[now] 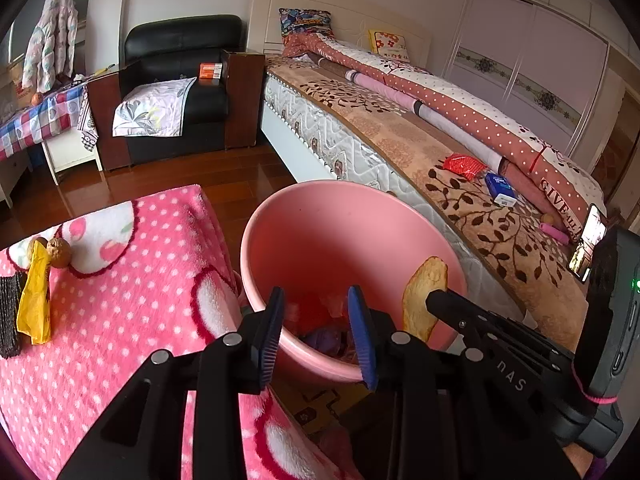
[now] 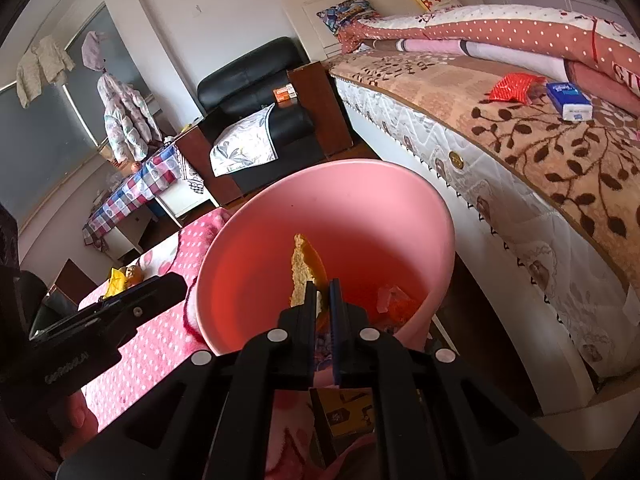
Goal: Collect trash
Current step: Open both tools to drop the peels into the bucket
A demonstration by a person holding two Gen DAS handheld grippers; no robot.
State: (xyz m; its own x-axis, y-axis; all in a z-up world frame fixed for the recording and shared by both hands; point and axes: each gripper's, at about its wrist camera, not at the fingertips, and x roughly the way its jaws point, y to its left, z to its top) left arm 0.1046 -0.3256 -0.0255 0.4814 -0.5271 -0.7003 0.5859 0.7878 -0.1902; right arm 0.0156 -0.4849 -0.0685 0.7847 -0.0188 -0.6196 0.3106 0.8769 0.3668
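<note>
Peel [image 2: 303, 270] clenched in right gripper [image 2: 323, 294] jaws over bin [image 2: 360, 184]; left gripper [image 1: 316, 312] jaws released, empty; wrapper [image 1: 35, 300] left of them only there.

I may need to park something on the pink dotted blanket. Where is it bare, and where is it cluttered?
The pink dotted blanket is bare from the pink bin across to its middle. Its far left edge is crowded: a yellow wrapper, a brown round piece and a dark mat. The left gripper hangs open over the bin.

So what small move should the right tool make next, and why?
Probably open the right tool: it is shut on a peel held over the pink bin, which already holds trash, so letting go should drop it in.
</note>
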